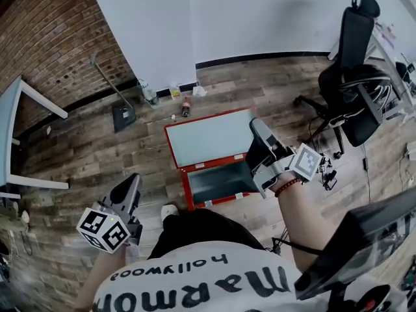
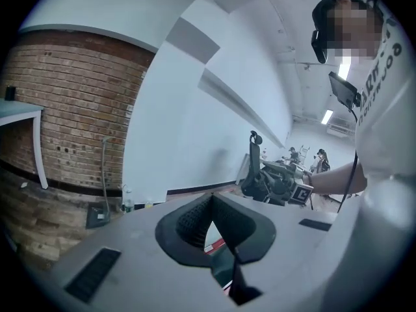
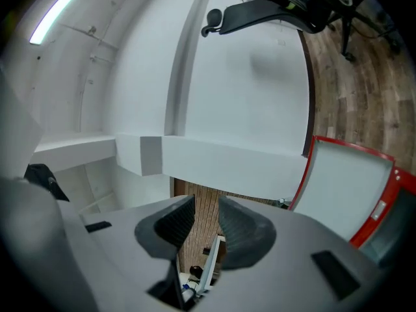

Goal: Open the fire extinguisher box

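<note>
Red-framed fire extinguisher box (image 1: 189, 188) is lying open, its pale lid stiff, likely swinging lightly from the free edge; right gripper (image 1: 259, 145) is gaping empty, left gripper (image 1: 132, 184) sitting closed, empty

Bright, even indoor light, a ceiling strip lamp (image 3: 57, 12), heavy fisheye distortion, dark corners

Box (image 1: 211, 142) — seemingly glossy metal; wood-plank floor (image 1: 84, 155).
</note>
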### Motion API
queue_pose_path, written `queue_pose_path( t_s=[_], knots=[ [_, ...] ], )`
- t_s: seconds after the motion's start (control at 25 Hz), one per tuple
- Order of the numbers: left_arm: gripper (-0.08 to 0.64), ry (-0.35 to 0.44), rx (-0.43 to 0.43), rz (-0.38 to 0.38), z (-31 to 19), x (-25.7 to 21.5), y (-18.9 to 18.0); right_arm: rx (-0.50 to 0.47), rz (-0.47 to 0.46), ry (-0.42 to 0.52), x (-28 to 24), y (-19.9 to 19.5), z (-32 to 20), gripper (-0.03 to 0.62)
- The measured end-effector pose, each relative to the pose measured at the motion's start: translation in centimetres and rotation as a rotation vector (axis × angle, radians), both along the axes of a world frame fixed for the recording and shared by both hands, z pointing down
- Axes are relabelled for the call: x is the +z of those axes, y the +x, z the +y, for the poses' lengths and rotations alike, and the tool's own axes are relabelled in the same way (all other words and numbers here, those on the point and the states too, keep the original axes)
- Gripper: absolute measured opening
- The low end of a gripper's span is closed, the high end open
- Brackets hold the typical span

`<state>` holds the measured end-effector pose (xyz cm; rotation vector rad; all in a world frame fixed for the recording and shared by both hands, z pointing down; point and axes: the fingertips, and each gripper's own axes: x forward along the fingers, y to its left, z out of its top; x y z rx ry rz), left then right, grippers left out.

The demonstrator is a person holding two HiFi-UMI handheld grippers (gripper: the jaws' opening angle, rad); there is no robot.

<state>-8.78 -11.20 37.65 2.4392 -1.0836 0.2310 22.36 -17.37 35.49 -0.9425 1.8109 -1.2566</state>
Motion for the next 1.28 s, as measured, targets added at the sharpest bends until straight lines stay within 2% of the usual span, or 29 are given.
queue_pose_path(
  t_s=[0.24, 0.44, 0.56, 0.68, 0.76, 0.84, 1.12, 1.28],
  knots=[
    [0.006, 0.062, 0.124, 0.084, -0.9, -3.1, 5.4, -0.057, 0.185, 0.098, -4.8, -0.4, 3.4, 0.043],
    [0.006, 0.104, 0.259, 0.142, -0.6, -6.6, 10.2, -0.064, 0.35, 0.14, -8.0, -1.6, 5.7, 0.034],
    [0.006, 0.118, 0.336, 0.162, -0.6, -8.5, 12.9, -0.055, 0.518, 0.164, -9.1, -2.0, 6.6, 0.034],
    [0.006, 0.123, 0.389, 0.169, -0.5, -10.0, 14.9, -0.059, 0.742, 0.18, -9.5, -2.8, 7.3, 0.035],
    [0.006, 0.13, 0.413, 0.178, -0.4, -10.7, 15.6, -0.082, 0.874, 0.177, -9.3, -3.6, 7.8, 0.035],
    [0.006, 0.13, 0.416, 0.188, -0.4, -11.0, 15.7, -0.119, 0.959, 0.172, -8.7, -4.6, 8.2, 0.035],
    [0.006, 0.102, 0.389, 0.192, -0.6, -10.3, 15.2, -0.206, 1.071, 0.161, -6.2, -6.3, 9.2, 0.035],
    [0.006, 0.089, 0.389, 0.152, -0.3, -9.1, 14.9, -0.184, 1.105, 0.149, -5.7, -5.5, 9.3, 0.034]
  ],
)
